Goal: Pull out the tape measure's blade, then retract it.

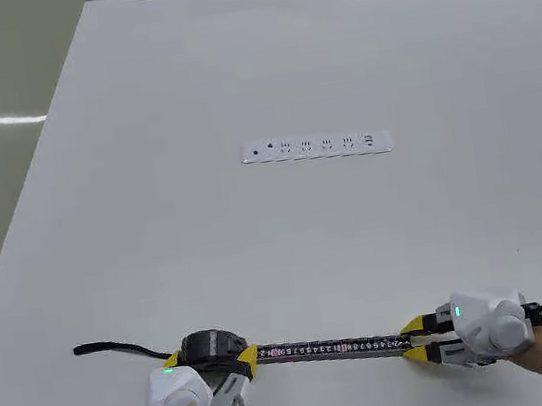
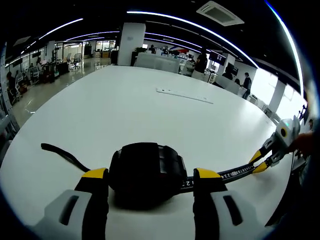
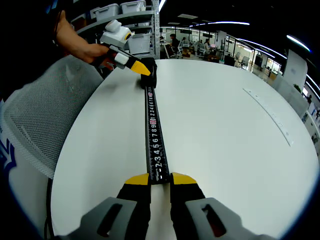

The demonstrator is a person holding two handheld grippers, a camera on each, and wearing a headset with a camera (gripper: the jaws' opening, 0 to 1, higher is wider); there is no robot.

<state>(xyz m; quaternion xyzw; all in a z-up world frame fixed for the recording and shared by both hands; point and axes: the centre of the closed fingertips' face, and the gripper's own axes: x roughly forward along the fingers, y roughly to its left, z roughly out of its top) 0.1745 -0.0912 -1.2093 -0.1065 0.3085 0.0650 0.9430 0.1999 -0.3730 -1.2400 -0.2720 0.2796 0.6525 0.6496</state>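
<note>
Across the white table point(image 1: 233, 77) the tape is already drawn out, so we judge the pull-out step to be at or near its end, with the retraction not yet done. The next move, as we read it, calls for the right gripper point(image 1: 413, 338) to travel toward the left gripper point(image 1: 210, 361) along the tape's own line. It should pay the tape in slowly so the spring does not snap it home, while the left one steadies the body.

A power strip point(image 1: 316, 146) lies well ahead of both grippers, clear of the work.

The blade point(image 1: 332, 348) lies flat on the table and spans the gap from one gripper to the other; that line is its long axis. Its free end points into the right gripper, whose jaws stand narrow, pinched on that end. In the right gripper view the numbers rise away from us toward the case.

The black case point(image 1: 210, 345) sits between the left gripper's jaws, clamped from both sides. Its strap point(image 1: 110, 349) trails off the case on the side away from the right gripper.
</note>
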